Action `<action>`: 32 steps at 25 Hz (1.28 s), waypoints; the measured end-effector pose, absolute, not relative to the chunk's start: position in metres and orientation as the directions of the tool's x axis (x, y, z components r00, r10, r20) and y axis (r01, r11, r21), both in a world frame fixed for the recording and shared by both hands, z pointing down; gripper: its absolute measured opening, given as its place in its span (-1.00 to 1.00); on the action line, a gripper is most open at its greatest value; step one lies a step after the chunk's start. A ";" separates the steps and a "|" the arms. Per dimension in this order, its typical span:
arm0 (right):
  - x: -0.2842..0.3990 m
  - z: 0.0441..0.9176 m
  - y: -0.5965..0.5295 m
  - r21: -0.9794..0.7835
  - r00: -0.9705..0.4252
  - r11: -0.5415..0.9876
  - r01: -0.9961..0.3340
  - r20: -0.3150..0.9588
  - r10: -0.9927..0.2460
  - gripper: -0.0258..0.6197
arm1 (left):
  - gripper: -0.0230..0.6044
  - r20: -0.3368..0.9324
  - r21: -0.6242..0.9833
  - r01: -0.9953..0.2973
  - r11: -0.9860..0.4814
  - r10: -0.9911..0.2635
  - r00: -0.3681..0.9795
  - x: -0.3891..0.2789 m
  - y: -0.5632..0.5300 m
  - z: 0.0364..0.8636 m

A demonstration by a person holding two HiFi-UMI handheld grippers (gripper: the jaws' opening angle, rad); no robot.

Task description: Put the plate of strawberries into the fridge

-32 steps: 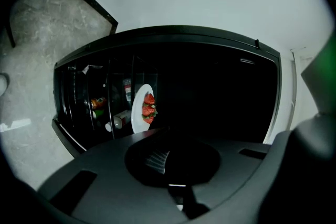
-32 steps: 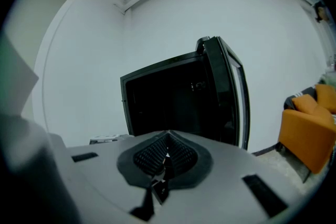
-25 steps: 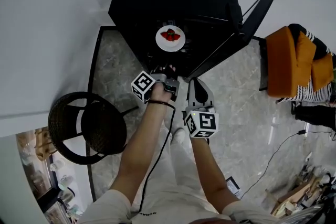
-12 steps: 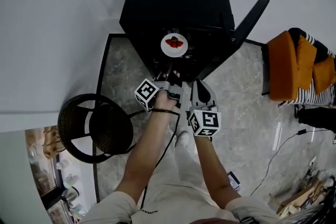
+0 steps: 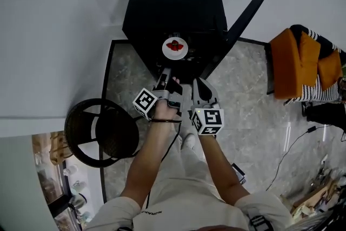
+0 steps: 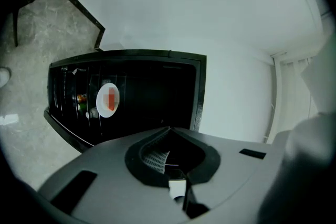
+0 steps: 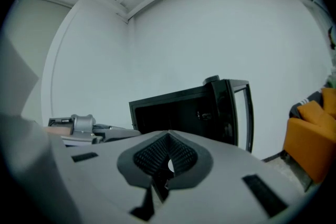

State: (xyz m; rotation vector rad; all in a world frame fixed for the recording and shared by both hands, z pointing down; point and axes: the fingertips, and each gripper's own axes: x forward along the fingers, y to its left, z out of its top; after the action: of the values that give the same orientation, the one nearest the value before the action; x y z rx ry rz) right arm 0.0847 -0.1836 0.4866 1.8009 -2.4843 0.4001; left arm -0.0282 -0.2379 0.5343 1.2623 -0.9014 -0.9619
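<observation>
The black fridge (image 5: 173,8) stands open against the white wall, its door (image 5: 240,21) swung out to the right. Inside it, on a shelf, rests the white plate of strawberries (image 5: 174,47), which the left gripper view also shows as a plate (image 6: 107,99) in the fridge (image 6: 152,92). My left gripper (image 5: 164,74) is shut and empty just in front of the opening, short of the plate. Beside it, my right gripper (image 5: 197,85) is also shut with nothing in it. The right gripper view shows the fridge (image 7: 178,110) and its door (image 7: 239,113) ahead.
A black wire chair (image 5: 97,132) stands at the lower left. An orange cloth (image 5: 294,62) lies over a seat at the right. A cable (image 5: 286,154) runs across the marble floor. Small items (image 6: 81,98) sit on the fridge shelf beside the plate.
The plate stays on the fridge shelf. Both grippers have drawn slightly closer together in front of the fridge, still shut. The head view has shifted a little.
</observation>
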 end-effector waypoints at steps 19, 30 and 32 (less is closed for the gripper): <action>0.091 0.403 -0.143 -0.163 -0.366 0.342 -0.926 0.151 -0.919 -0.89 | -0.93 -0.029 0.992 0.129 0.011 -0.952 0.305 -0.022 -0.166 0.437; 0.091 0.360 -0.128 -0.139 -0.368 0.354 -0.925 0.096 -0.925 -0.89 | -0.93 -0.039 0.995 0.099 -0.010 -0.954 0.297 -0.031 -0.146 0.404; 0.093 0.353 -0.129 -0.135 -0.365 0.352 -0.926 0.087 -0.927 -0.89 | -0.93 -0.048 0.995 0.097 -0.020 -0.953 0.298 -0.029 -0.144 0.396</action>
State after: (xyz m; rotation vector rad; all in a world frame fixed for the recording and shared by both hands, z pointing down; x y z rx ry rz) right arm 0.0933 -0.1285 0.3526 1.7727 -2.5871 0.2540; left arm -0.0289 -0.1439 0.3961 1.2946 -0.9004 -1.0490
